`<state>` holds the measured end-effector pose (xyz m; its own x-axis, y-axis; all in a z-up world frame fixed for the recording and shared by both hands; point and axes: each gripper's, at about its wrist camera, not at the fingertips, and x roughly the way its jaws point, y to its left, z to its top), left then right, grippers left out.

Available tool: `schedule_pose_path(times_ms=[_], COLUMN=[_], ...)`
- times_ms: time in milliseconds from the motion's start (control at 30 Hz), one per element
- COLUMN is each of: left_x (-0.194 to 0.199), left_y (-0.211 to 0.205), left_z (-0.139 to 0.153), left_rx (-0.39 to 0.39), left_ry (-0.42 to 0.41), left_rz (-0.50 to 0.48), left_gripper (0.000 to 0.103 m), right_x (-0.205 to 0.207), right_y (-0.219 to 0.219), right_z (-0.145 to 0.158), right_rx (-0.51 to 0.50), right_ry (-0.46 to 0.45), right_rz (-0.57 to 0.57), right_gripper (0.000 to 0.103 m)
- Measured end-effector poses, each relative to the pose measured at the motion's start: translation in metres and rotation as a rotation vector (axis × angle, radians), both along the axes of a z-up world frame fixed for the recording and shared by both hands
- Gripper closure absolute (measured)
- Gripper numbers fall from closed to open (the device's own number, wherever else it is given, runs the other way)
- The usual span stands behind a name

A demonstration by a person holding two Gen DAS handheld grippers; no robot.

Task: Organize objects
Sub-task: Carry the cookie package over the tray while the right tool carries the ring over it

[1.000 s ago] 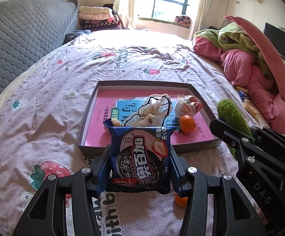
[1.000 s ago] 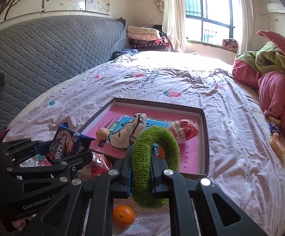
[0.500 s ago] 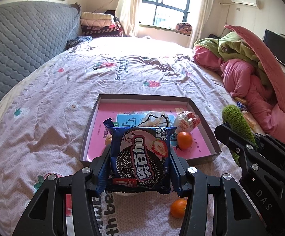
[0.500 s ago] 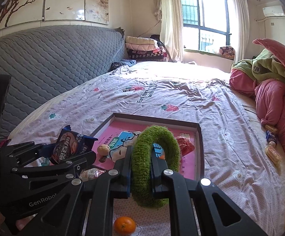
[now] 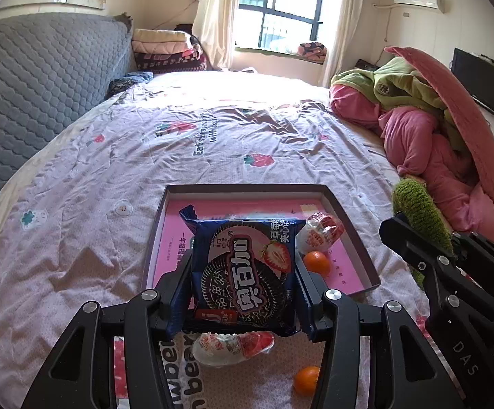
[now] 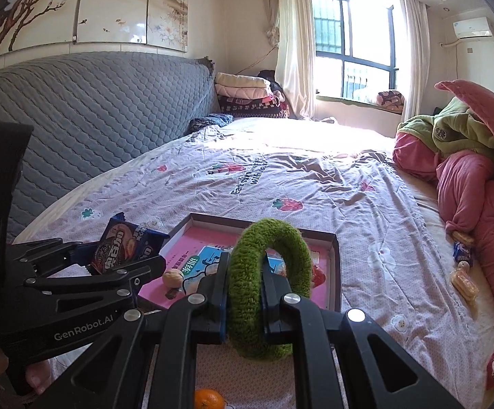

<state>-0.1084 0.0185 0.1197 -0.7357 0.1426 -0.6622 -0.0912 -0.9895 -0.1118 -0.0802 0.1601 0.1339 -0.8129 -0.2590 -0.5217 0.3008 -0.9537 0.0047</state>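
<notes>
With left gripper (image 5: 243, 293) fingers pinching the cookie packet (image 5: 245, 269) and right gripper (image 6: 243, 293) fingers clamping the green ring (image 6: 267, 286) above the tray (image 5: 349, 231) near edge: risk of early release, dropping short onto the bed.

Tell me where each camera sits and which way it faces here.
Left wrist: on the left tongs, facing the tray across the bed; they clamp a cookie packet.
Right wrist: on the right tongs, facing the same way, clamping a green fuzzy ring.
Shared: tray, bed, window, each other's tongs.
</notes>
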Motion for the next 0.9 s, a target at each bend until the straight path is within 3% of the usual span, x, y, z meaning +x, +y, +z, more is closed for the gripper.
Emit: schedule_pose_path(times_ms=[367, 900], left_x=[-0.019, -0.045], left_y=[-0.019, -0.027], left_z=[0.017, 0.025], left_rx=[0.012, 0.049], left_ry=[0.031, 0.05], left_rz=[0.04, 0.067], left_gripper=[0.05, 0.05], right_x=[-0.017, -0.038], right_y=[0.004, 0.005], right_z=[0.027, 0.035], right_rx=[0.008, 0.012], right_ry=[0.056, 0.083], right_rz=[0.001, -0.006], right_gripper=[0.089, 0.089])
